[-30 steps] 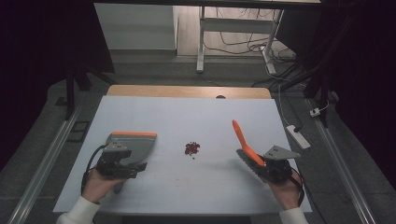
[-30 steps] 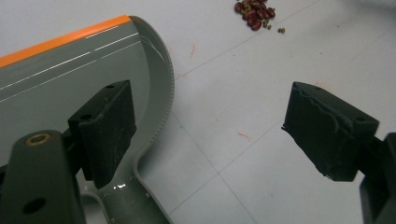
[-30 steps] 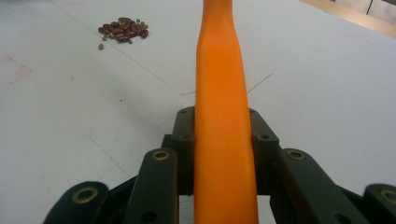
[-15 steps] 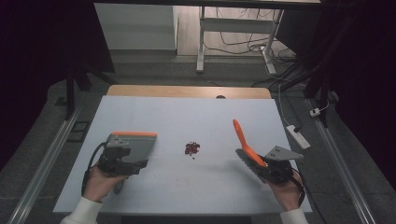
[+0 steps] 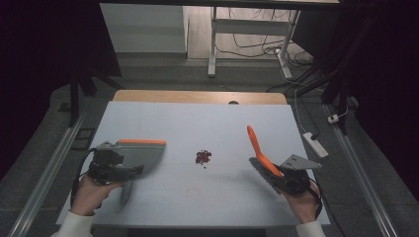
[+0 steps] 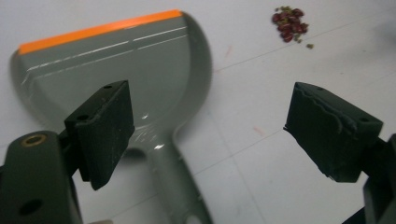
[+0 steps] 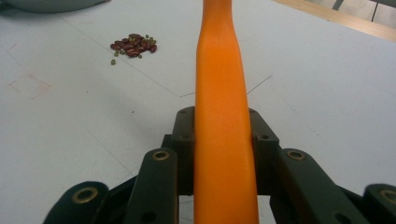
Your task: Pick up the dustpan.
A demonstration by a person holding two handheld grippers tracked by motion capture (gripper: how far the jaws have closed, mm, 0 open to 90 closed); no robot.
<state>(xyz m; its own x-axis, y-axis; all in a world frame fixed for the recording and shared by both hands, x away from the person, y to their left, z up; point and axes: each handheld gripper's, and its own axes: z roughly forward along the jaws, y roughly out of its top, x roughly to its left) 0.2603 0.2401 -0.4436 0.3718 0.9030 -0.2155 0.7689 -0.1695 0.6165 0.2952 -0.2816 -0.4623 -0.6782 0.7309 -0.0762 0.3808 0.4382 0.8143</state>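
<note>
Jaws apart on the left gripper [image 6: 210,135], clamped on the orange brush handle [image 7: 223,116] in the right gripper [image 5: 276,175].
Beans [image 5: 203,157] lie mid-desk between both; the grey dustpan [image 6: 116,79] rests below the left jaws, handle toward the near edge, orange lip away.

You get no readable text, label, brand, number or sign anywhere. Dustpan [image 6: 116,65] near left: plain grey, orange edge strip, unmarked. Brush handle [image 7: 219,102] near right: plain orange. Table [image 5: 207,118]: faint pencil lines, no writing.
</note>
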